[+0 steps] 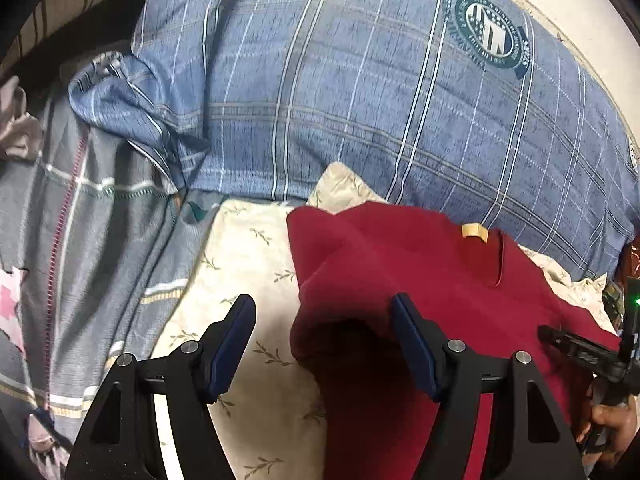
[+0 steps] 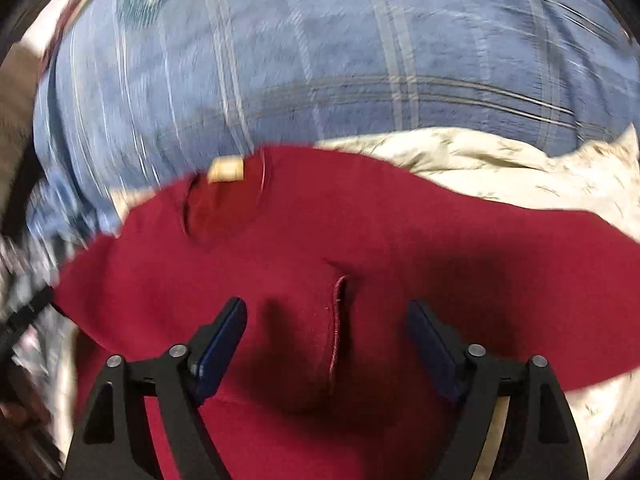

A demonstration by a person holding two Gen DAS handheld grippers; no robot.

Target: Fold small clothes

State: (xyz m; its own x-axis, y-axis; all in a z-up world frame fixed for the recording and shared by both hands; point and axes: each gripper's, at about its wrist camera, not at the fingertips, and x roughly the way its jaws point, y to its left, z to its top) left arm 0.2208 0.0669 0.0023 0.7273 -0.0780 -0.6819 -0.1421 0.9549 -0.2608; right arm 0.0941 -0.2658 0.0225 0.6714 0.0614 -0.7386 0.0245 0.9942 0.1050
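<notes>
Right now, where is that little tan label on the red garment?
The tan label sits at the neckline of the red garment, on its far edge just below the blue plaid pillow. It lies right of centre in the left wrist view.

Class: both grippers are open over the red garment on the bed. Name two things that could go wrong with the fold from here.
1. The left gripper sits at the red garment's raised edge, jaws open; it might also pinch the floral sheet beneath.
2. The right gripper straddles a hemmed flap; closing could catch one layer only, leaving the fold uneven.
</notes>
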